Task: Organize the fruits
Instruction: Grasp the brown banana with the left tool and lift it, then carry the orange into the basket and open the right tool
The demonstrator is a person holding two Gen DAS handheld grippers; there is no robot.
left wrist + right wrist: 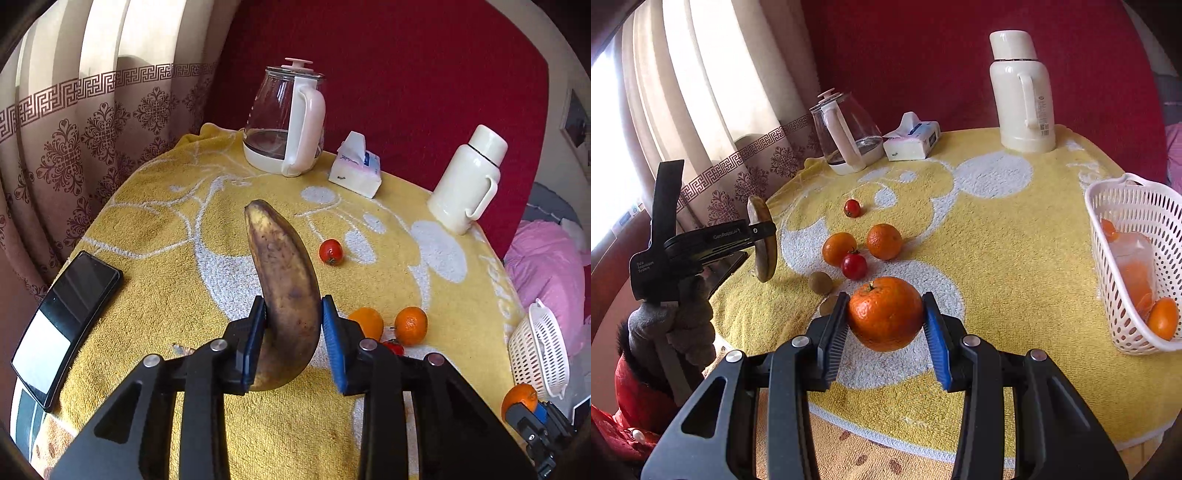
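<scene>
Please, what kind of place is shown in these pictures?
Probably a room in a home, perhaps a bedroom: patterned curtains at a window, a towel-covered table with a glass kettle and thermos, pink bedding beside it.

The left wrist camera is looking forward along the left gripper point(293, 314), sitting close above the worktop point(166, 240) and facing the kettle point(284, 122) and flask point(467, 181) at the back. The right wrist camera is looking along the right gripper point(886, 314) from the near edge, facing the same back wall. Both views are sharing the kettle point(846, 133), flask point(1023, 92), tissue pack point(356, 166) and basket point(1137, 262); the right view is also catching the left gripper point(753, 236) from the side.
</scene>
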